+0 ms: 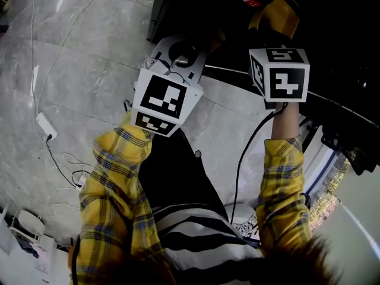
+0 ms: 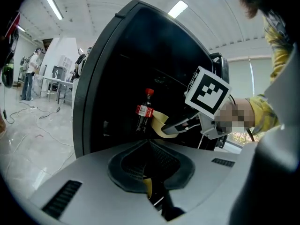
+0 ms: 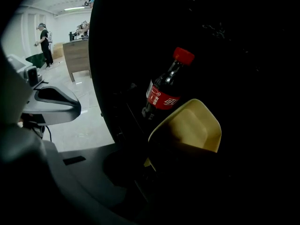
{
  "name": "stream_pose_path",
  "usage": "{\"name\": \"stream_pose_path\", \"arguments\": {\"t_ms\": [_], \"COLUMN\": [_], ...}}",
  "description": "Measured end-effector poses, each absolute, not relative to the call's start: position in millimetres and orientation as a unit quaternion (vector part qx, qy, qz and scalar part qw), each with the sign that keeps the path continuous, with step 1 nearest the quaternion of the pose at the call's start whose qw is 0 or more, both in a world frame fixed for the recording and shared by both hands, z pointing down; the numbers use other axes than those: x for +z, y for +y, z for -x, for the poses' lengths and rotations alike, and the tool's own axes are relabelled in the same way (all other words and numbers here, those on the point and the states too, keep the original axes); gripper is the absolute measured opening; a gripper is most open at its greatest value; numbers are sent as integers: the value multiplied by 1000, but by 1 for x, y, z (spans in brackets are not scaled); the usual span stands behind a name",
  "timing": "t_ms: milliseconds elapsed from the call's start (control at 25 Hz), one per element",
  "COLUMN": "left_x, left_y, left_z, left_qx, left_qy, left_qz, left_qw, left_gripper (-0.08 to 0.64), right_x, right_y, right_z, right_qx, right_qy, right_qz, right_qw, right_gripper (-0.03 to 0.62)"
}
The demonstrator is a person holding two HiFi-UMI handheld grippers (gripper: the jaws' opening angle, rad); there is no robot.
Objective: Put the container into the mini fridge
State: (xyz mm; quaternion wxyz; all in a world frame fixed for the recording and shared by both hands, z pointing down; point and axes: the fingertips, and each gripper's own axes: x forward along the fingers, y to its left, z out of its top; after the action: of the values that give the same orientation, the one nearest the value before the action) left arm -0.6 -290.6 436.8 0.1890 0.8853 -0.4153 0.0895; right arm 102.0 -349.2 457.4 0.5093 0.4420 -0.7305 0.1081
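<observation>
The black mini fridge [image 2: 112,69] stands open with a dark inside. A cola bottle [image 3: 165,90] with a red cap stands upright in it. My right gripper [image 2: 169,128] is shut on the yellow container [image 3: 193,128] and holds it tilted inside the fridge, just right of the bottle. Its bottom edge is lost in shadow. In the head view the yellow container [image 1: 276,15] shows beyond the right marker cube [image 1: 280,73]. My left gripper [image 2: 149,144] hangs in front of the fridge, left of the right one, jaws together and holding nothing.
White cables and a power strip [image 1: 45,127] lie on the grey marble floor at the left. The fridge's side wall [image 3: 101,69] rises close to the right gripper. People and tables [image 2: 51,81] are far off in the room.
</observation>
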Motion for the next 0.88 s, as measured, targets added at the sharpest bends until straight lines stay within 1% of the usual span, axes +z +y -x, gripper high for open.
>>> {"name": "stream_pose_path", "arguments": {"t_ms": [440, 880], "left_x": [441, 441], "left_y": [-299, -293], "left_z": [8, 8], "left_qx": [76, 72], "left_qy": [-414, -409], "left_qz": [-884, -886], "left_qw": [204, 207], "left_gripper": [17, 17], "right_x": [469, 464], "right_y": [-367, -376], "right_z": [-98, -94], "right_qx": [86, 48], "right_qy": [-721, -727], "right_qz": [-458, -474], "right_qw": [512, 494], "right_gripper": [43, 43]}}
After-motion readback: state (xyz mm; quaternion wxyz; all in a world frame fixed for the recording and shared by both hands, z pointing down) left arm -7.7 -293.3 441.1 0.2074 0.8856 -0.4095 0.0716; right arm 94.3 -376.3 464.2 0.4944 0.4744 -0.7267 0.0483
